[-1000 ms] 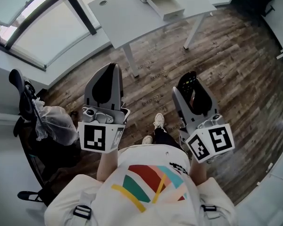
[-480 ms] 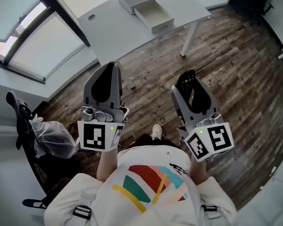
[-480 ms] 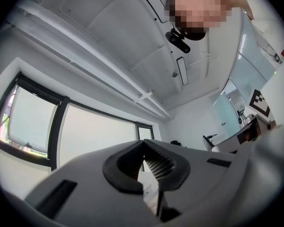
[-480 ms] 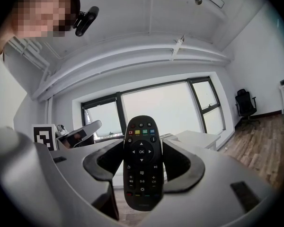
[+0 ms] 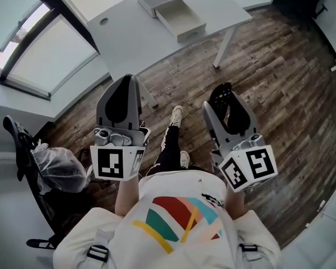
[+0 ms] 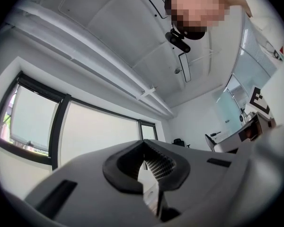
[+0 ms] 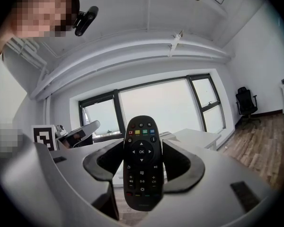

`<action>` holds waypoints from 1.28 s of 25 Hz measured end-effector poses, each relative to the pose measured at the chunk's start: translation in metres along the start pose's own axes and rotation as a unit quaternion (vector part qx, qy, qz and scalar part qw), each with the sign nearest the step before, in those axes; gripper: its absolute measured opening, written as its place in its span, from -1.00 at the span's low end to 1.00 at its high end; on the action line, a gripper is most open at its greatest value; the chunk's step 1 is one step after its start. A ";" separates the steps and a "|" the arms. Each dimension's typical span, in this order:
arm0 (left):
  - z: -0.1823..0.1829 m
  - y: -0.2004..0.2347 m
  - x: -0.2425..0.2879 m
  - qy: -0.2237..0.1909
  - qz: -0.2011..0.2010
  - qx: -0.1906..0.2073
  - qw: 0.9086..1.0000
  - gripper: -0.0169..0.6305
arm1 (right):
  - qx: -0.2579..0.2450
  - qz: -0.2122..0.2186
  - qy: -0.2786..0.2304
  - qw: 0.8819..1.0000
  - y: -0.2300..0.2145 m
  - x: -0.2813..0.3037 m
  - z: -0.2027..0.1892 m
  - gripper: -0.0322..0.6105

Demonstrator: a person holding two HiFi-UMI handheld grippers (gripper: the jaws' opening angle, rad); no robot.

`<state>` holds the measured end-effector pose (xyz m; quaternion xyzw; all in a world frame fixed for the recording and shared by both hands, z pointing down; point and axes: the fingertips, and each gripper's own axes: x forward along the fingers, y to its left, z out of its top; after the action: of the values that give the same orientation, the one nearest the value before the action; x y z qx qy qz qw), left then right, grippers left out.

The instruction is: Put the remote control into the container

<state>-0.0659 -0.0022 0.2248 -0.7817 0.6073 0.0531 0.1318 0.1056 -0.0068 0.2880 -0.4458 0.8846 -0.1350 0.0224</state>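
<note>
From my remote seat this reads as an office. A long white desk surface [image 5: 134,38] on slim white legs stands on a wood-plank floor [image 5: 280,77], with a round cable port [image 5: 103,21] let into its top and a grey drawer box [image 5: 179,20] on it, its drawer pulled open. Floor-to-ceiling windows [image 7: 156,103] in dark frames run along one wall, and a black swivel chair [image 7: 246,104] stands by them. I see plain white walls and a white panelled ceiling [image 6: 113,27] with a hanging strip light [image 6: 184,67]. Another black chair [image 5: 19,133] stands at the room's edge beside a clear plastic bag [image 5: 59,170].
</note>
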 end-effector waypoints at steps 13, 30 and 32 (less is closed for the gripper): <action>-0.028 0.065 0.111 -0.017 0.016 -0.025 0.999 -0.92 | -0.033 0.012 0.005 0.999 -0.035 0.120 0.043 -0.10; -0.084 0.137 0.248 0.000 0.029 -0.029 0.999 -0.92 | -0.010 -0.003 0.020 1.000 -0.115 0.269 0.064 -0.10; -0.089 0.145 0.260 0.002 0.030 -0.035 0.999 -0.92 | -0.008 -0.005 0.026 1.000 -0.123 0.285 0.062 -0.10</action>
<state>-0.1460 -0.3028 0.2266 -0.7672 0.6286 0.0763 0.1015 0.0406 -0.3164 0.2828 -0.4464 0.8839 -0.1395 -0.0047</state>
